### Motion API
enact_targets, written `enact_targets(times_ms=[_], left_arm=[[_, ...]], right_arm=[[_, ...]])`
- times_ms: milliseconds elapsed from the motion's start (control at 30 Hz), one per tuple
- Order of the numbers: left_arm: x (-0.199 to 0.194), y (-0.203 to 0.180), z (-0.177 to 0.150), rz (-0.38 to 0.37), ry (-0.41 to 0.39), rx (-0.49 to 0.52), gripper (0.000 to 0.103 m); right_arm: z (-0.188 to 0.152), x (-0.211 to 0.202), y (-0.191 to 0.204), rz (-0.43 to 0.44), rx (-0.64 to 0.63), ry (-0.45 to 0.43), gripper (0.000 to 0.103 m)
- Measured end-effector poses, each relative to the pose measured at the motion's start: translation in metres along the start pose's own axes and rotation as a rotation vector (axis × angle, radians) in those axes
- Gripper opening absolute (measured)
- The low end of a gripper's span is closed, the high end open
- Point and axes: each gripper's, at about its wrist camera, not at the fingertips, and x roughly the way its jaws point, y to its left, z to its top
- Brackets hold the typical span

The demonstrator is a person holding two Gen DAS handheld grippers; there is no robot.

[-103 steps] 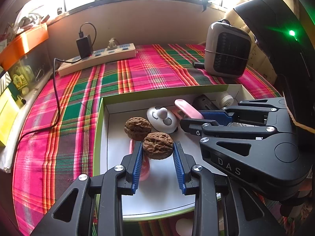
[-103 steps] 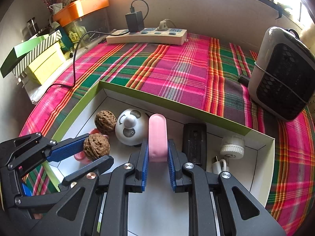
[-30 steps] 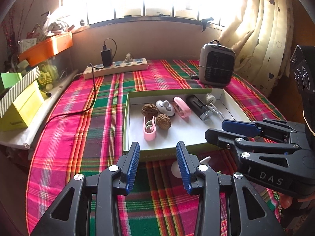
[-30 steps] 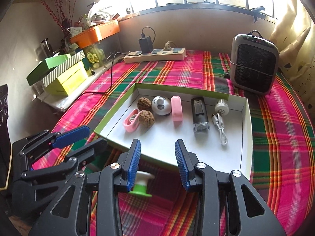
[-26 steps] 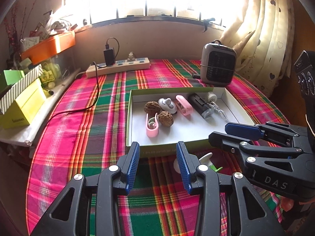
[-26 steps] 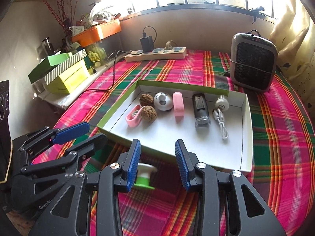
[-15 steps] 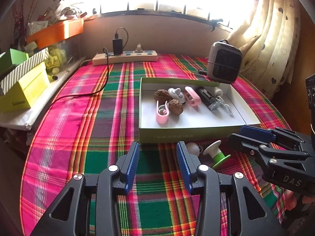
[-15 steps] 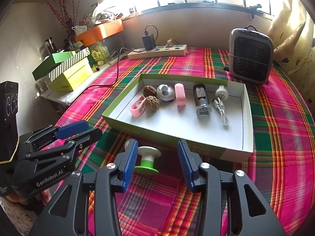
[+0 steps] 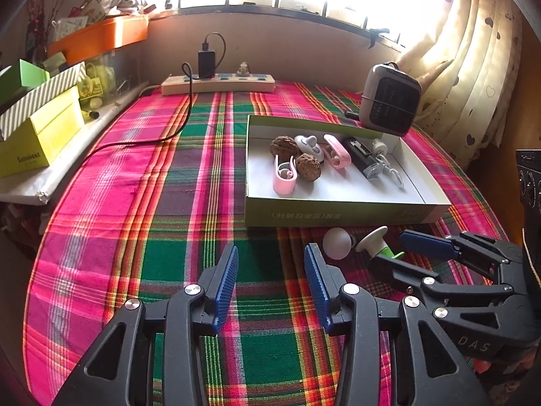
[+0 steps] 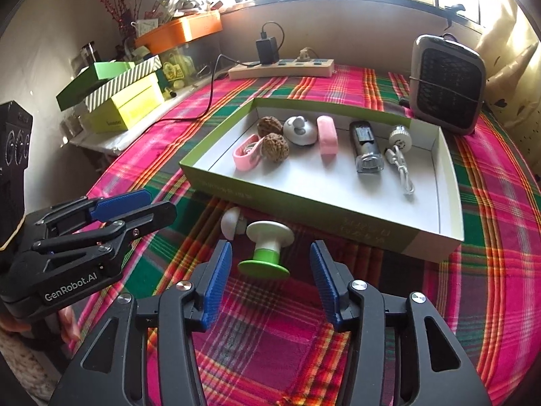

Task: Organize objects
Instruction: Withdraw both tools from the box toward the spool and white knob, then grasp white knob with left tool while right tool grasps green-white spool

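1. The left gripper [image 9: 270,270] hangs over bare plaid tablecloth [image 9: 162,203], well short of the box. Its blue ribbed pads stand about half apart and its jaws are opening, with nothing between them and nothing touched.
2. The right gripper [image 10: 270,270] is lower right of the left one, just in front of the box. Its jaws are opening too, and the pads stand wider than the thing ahead of them.
3. That thing is a white-and-green suction knob [image 10: 267,248], standing on its green base on the cloth. It sits just beyond the right gripper's fingertips, in line with the gap, and neither pad touches it.
4. A white ball-shaped piece [image 10: 230,223] lies just behind the knob, near the box's front wall.
5. The open green-sided box [image 10: 304,203] holds two walnuts [image 10: 275,145], a pink clip [image 10: 247,155], a round white gadget [image 10: 299,130], a pink oblong case [image 10: 327,138], a black device [image 10: 367,150] and a white plug with its cable [image 10: 399,142], all in a loose row toward the far wall.
6. Writing: the left gripper's body reads "GenRobot.AI" in the right wrist view, and the right gripper's body reads "DAS" in the left wrist view. The box's front wall carries pale printed characters, upside down and too faint to read. A yellow box [image 9: 40,135] at the left has a small dark word on its side that I cannot make out.
7. A small grey heater [image 9: 389,99] and a power strip [image 9: 218,83] stand beyond the box.
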Motion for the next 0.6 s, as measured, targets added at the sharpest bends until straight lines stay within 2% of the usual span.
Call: enact_targets(times_ms=[100,267,600], left_arm=[[0.001,0.002,0.0,-0.002,0.004,-0.002,0.039],[0.004,0.003,-0.001,-0.01,0.012,-0.006,0.039],[0.009,0.0,-0.002,-0.029,0.029,-0.004,0.04]], right_arm=[[0.0,0.006,0.004,0.008,-0.008,0.016,0.05],[-0.001,0.016,0.013,-0.067,-0.077,0.04,0.05],[-0.002,0.02,0.008,-0.091,-0.062,0.047,0.05]])
